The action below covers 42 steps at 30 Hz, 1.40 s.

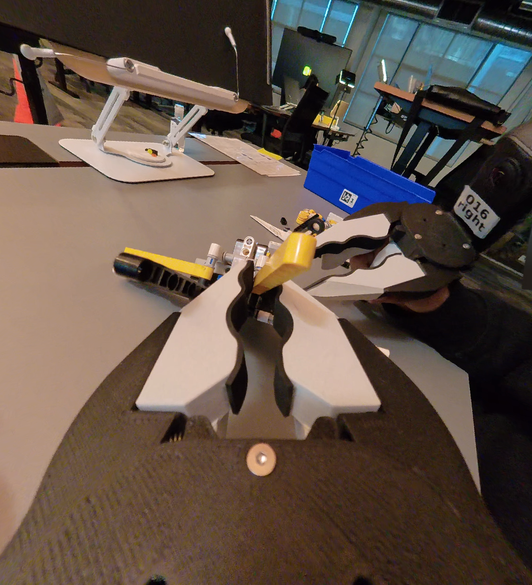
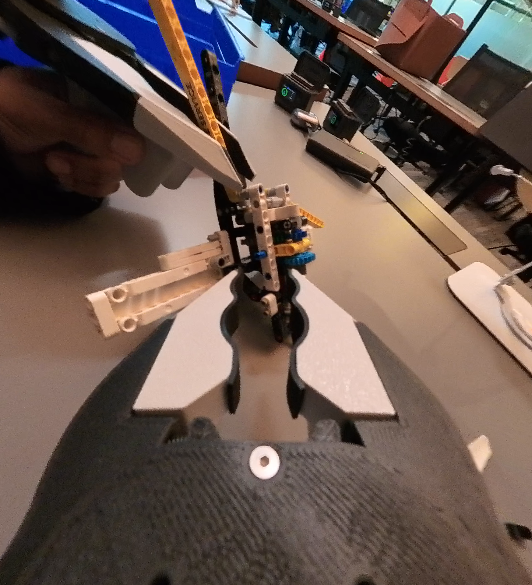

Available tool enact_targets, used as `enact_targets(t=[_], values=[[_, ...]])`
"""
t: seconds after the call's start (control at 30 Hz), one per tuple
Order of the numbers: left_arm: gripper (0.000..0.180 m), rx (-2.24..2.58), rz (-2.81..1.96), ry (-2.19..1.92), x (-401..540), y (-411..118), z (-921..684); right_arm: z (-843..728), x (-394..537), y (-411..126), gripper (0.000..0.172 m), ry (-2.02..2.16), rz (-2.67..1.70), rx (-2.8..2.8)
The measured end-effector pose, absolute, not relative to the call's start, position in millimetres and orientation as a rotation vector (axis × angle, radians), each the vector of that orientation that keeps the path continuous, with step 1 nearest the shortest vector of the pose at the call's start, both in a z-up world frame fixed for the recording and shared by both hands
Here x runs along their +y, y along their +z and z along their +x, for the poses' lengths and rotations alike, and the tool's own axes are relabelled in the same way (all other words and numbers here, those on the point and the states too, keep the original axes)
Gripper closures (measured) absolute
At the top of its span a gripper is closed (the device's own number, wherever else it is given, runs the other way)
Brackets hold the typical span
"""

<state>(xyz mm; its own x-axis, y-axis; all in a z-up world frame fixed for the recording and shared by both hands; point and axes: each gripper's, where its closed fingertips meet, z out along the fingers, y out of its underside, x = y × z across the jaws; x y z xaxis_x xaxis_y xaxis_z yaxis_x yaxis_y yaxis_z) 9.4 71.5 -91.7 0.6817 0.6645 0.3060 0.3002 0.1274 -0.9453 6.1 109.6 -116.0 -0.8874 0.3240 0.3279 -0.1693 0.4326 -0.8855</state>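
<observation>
— Yellow, black and white bricks: is that the brick model point(image 1: 242, 253) in your left tongs point(image 1: 259, 275)?

— Yes. Your left tongs are pinching it. Their dark pads close on the black frame right where the yellow panel point(image 1: 290, 256) slants up and to the right. The right wrist view shows the same grip from the other side, with the tips clamped on a black beam beside a long yellow one.

— And your right tongs point(image 2: 263, 281)?

— Spread. The model's white beam and black frame stand between the two fingers, but you can see a gap on the left-hand pad, so nothing is squeezed. From the left wrist view the two fingers stand apart, with the upper tip just beside the end of the yellow panel.

— Where does the model sit?

— Low over the grey table point(image 1: 68, 253), between your two tongs. Its long black and yellow arm reaches left. Whether that end rests on the table I cannot tell. A white arm point(image 2: 150, 291) juts out to one side, and a blue gear point(image 2: 301, 258) sits near the right finger.

— What lies around it?

— Loose pieces point(image 1: 309, 217) just beyond, a blue bin point(image 1: 369, 183) behind them, and a white stand point(image 1: 138, 164) well apart.
</observation>
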Motion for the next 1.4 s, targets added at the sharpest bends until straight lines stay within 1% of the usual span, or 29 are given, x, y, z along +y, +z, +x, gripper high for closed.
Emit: enact_targets(t=[0.2,0.43,0.5,0.6,0.67,0.77,0.9,1.0,1.07,1.1,1.3,1.4], values=[[0.173,-0.897,-1.426,0.191,67,-96,9,5,110,-117,0.137,1.685,-0.325,-2.362],[0.172,-0.928,-1.432,0.154,67,-101,7,2,94,-129,0.137,1.623,-0.322,-2.500],[0.172,-0.950,-1.425,0.144,65,-102,5,2,90,-130,0.134,1.638,-0.351,-2.514],[0.173,-0.968,-1.436,0.137,65,-105,4,0,90,-131,0.136,1.645,-0.373,-2.545],[0.174,-0.985,-1.454,0.132,66,-109,3,0,91,-133,0.131,1.602,-0.343,-2.579],[0.174,-1.009,-1.456,0.130,65,-111,1,-3,91,-138,0.128,1.433,-0.237,-2.574],[0.174,-1.043,-1.450,0.119,62,-114,-1,-6,90,-144,0.127,1.282,-0.132,-2.561],[0.174,-1.062,-1.460,0.126,62,-117,-2,-8,92,-144,0.129,1.271,-0.161,-2.598],[0.175,-1.063,-1.455,0.121,61,-117,-2,-10,93,-142,0.139,1.307,-0.167,-2.590],[0.175,-1.062,-1.458,0.121,62,-117,-2,-10,92,-141,0.140,1.327,-0.166,-2.588],[0.175,-1.081,-1.457,0.119,60,-119,-4,-10,90,-142,0.137,1.330,-0.118,-2.574],[0.175,-1.094,-1.449,0.107,59,-120,-4,-7,89,-146,0.129,1.276,0.001,-2.574]])
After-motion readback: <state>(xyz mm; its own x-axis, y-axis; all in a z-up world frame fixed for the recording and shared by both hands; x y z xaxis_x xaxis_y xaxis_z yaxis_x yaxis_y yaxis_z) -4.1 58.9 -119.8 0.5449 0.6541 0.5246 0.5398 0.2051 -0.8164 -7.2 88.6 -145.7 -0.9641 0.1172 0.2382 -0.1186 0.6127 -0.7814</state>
